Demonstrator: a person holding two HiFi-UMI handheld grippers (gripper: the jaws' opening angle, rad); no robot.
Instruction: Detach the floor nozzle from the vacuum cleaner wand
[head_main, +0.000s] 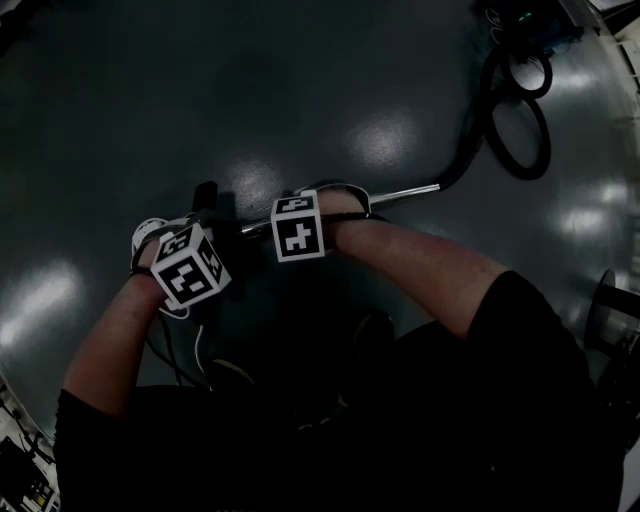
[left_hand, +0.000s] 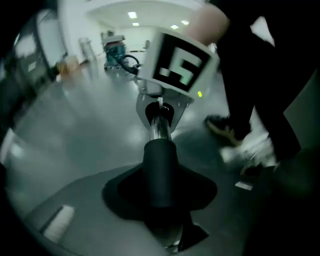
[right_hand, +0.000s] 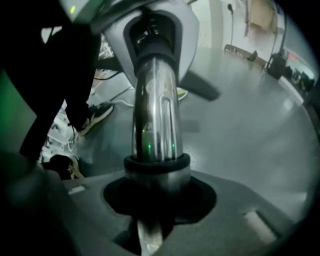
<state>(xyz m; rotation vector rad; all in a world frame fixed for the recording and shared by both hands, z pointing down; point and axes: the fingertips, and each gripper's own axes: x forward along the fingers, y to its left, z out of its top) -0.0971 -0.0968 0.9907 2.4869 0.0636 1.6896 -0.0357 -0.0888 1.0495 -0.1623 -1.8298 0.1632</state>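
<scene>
**Both claws clamped at the wand joint, low over the floor**

Head view, dim light. Left claw (head_main: 195, 238) and right claw (head_main: 318, 212) sit close together on one tube, both angled steeply down toward the dark floor (head_main: 300, 80). The chrome wand (head_main: 405, 192) runs from the right claw toward the upper right. There it meets a black hose (head_main: 520, 140) looped on the floor.

Left gripper view. The left claw is clenched on the black nozzle neck (left_hand: 160, 170). Just past the jaws the neck meets the wand (left_hand: 159, 127), and the two are joined. The right claw (left_hand: 162, 107) sits a little further along, with its marker cube (left_hand: 177, 65) above. A shoe (left_hand: 222, 129) stands on the floor to the right.

Right gripper view. The right claw is clamped on the wand (right_hand: 154, 115), with a black collar (right_hand: 156, 162) ringing the tube just beyond the jaws. At the far end the left claw (right_hand: 150, 40) grips the dark neck.

The rest of the nozzle is lost in the dark in the head view.
</scene>
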